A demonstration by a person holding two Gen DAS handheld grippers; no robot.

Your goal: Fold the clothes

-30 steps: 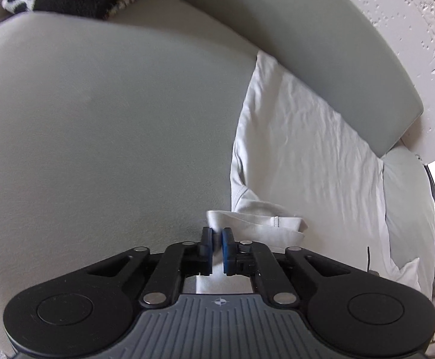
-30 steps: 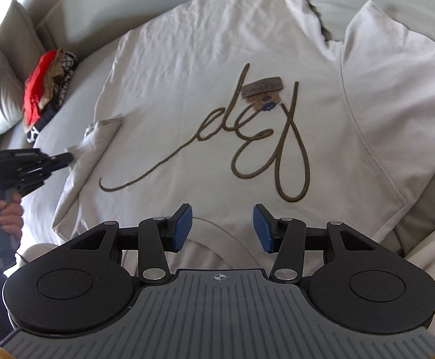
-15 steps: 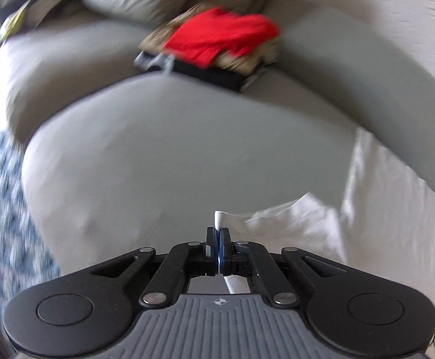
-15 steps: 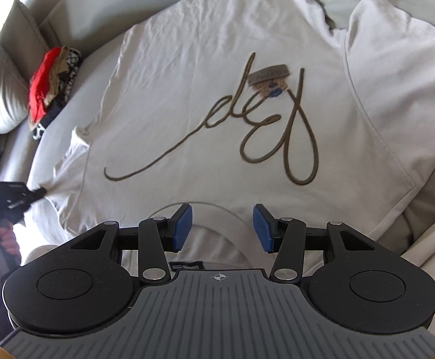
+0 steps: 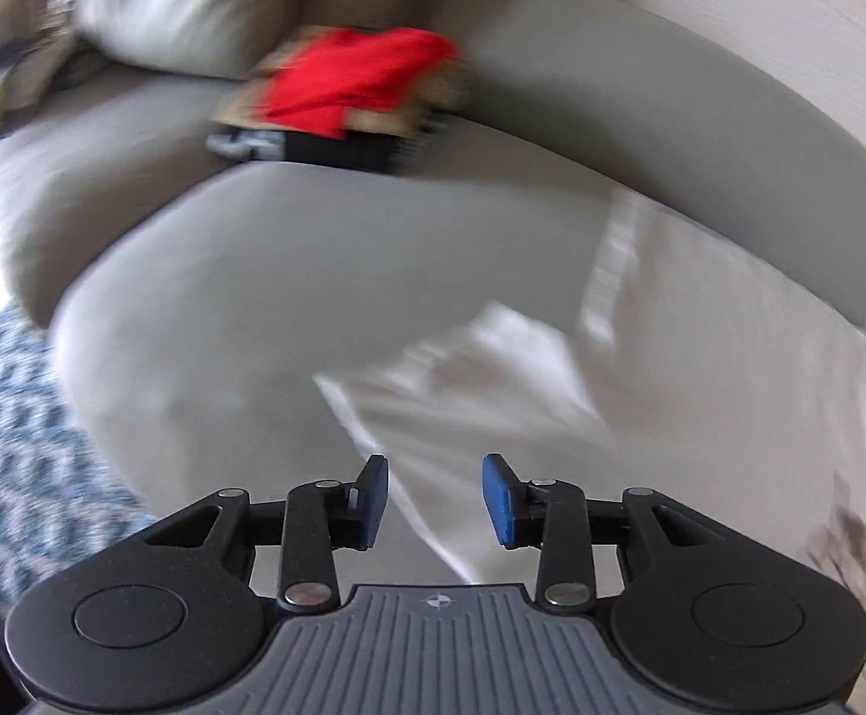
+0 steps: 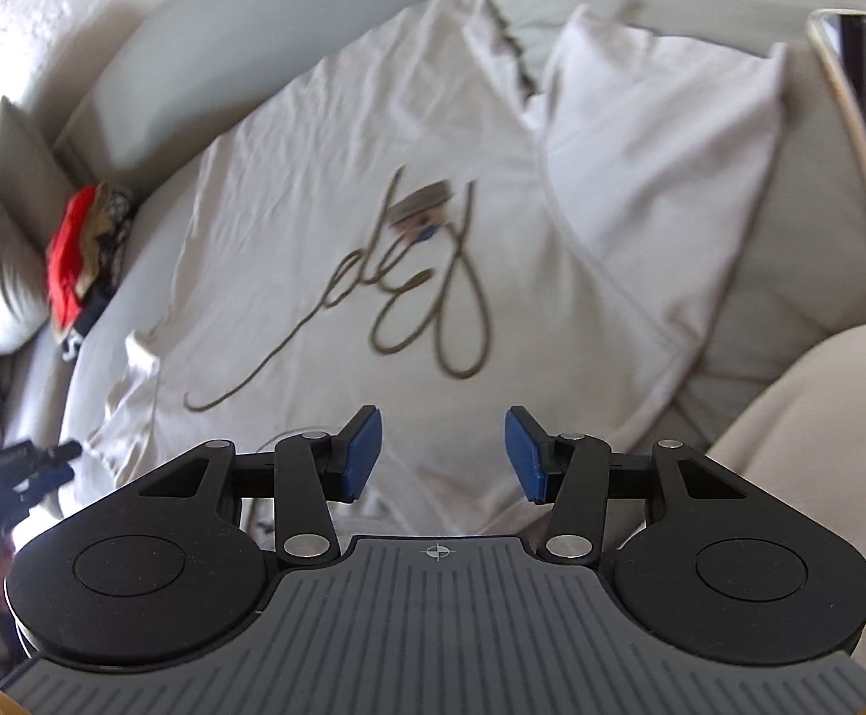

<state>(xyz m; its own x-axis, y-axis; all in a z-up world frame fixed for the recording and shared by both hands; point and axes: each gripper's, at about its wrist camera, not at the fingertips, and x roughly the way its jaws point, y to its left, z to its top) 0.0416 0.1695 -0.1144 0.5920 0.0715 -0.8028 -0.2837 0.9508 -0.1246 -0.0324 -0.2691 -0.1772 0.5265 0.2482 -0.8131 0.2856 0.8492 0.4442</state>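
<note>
White T-shirt (image 6: 409,190) spread flat, front up, across the grey sofa (image 6: 254,18), with a looping brown script print (image 6: 397,292) over the chest and a small brown patch (image 6: 424,202) touching the top of that lettering. One sleeve (image 6: 653,137) lying out flat to the right of the print, up against the sofa cushions; the other sleeve (image 6: 129,393) rumpled at the shirt's left edge. Same rumpled sleeve (image 5: 469,381) seen in the left wrist view, blurred, lying on the seat cushion (image 5: 290,280) just ahead of the left tongs (image 5: 435,499). Left tongs wide apart, blue pads (image 5: 498,500) gripping nothing, hovering close over the sleeve end and the shirt's edge. Right tongs (image 6: 442,454) likewise wide apart and empty, poised above the collar end of the shirt, nearest to the camera. Left tongs (image 6: 46,459) also visible at the far left of the right wrist view, just beside the rumpled sleeve, contact impossible to tell. Stack of folded clothes (image 5: 349,101) topped by a red garment (image 5: 355,80) sitting on the sofa well left of the shirt, against a pale cushion (image 5: 195,6). Blue patterned rug (image 5: 10,447) on the floor below the seat edge.
</note>
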